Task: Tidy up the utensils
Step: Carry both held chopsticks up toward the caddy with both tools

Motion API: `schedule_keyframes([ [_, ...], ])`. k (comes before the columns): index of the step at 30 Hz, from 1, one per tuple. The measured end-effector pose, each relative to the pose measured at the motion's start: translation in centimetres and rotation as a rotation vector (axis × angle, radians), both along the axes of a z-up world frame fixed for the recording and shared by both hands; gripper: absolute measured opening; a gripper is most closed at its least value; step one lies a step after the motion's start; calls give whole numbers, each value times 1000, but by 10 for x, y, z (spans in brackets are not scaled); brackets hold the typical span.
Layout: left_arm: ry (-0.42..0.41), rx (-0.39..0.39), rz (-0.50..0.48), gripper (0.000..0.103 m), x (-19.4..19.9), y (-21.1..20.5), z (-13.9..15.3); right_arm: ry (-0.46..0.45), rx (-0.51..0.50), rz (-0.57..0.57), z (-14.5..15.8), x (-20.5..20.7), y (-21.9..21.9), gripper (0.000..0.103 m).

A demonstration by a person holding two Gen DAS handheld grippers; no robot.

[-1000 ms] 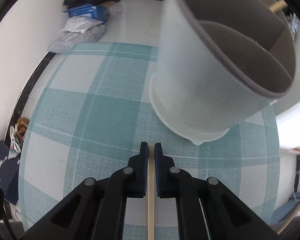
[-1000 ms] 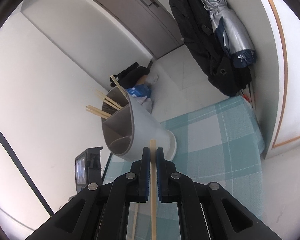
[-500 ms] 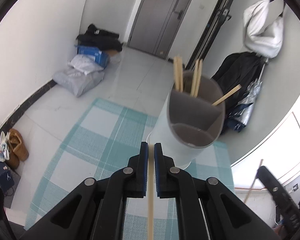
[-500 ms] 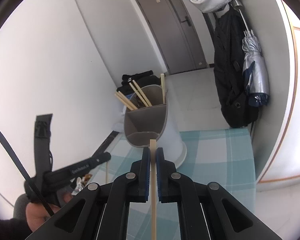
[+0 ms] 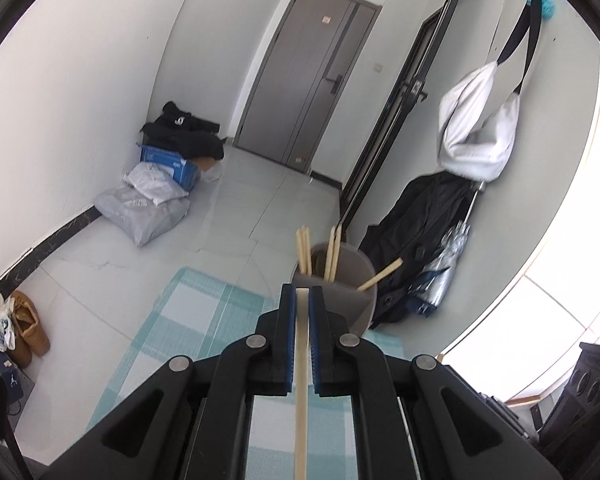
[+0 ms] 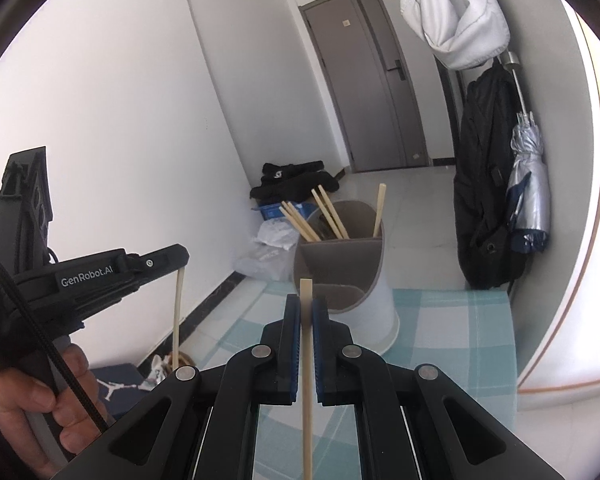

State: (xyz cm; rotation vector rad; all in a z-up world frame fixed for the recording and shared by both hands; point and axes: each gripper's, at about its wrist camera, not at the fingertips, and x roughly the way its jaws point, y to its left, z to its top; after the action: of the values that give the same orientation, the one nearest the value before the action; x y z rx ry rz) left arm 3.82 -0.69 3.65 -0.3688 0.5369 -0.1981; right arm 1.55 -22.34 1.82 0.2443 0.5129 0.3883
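Between both grippers' pads: left gripper clamps chopstick | right gripper clamps second chopstick

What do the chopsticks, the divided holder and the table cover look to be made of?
Chopstick in the right tongs: pale matte tan, straight and square-tipped, likely bamboo or wood. Holder: smooth moulded white outside, grey-brown inside with dividers, probably plastic. Table cover: teal-and-white check with a visible weave, seemingly cloth.
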Motion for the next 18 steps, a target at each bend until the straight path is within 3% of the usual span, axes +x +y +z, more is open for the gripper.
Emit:
schedule_keyframes([
  [5, -84, -54, -1, 3, 7, 5, 29, -55, 37, -6, 25, 3, -7, 5],
  [9, -139, -47, 14, 3, 20, 2, 45, -111, 36, -6, 50, 11, -8, 5],
  [18, -197, -104, 19, 3, 58, -1, 64, -250, 17, -10, 103, 51, -9, 5],
])
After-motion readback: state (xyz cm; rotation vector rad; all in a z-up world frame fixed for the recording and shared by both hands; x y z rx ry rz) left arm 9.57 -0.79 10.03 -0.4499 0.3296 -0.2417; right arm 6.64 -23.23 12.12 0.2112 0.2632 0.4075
